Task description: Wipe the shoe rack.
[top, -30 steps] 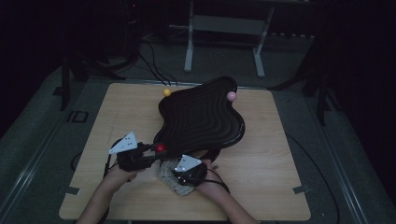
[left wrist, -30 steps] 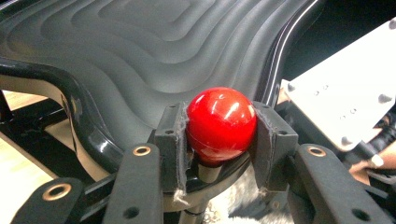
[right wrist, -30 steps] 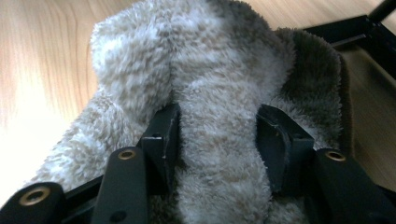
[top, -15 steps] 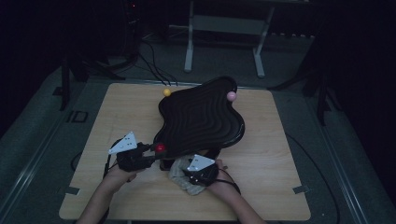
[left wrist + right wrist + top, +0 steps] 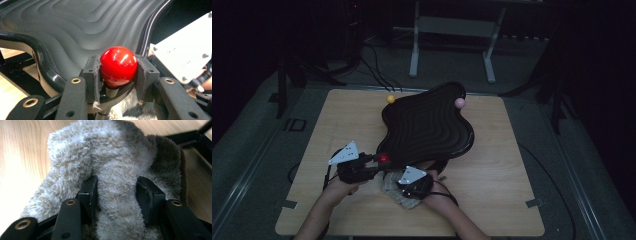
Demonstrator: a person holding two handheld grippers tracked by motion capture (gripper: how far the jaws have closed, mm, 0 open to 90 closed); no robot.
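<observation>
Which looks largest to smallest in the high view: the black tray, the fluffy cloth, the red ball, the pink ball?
1. Black tray.
2. Fluffy cloth, partly hidden under the right tongs.
3. Red ball and pink ball: they look alike, so no ranking.

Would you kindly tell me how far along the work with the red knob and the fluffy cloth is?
In hand: the left gripper is shut on the glossy red ball knob at the black wavy tray's near edge, and the right gripper pinches the fluffy beige cloth lying on the wooden table. Nothing looks finished yet; the cloth hasn't reached the tray's ridged surface.
</observation>
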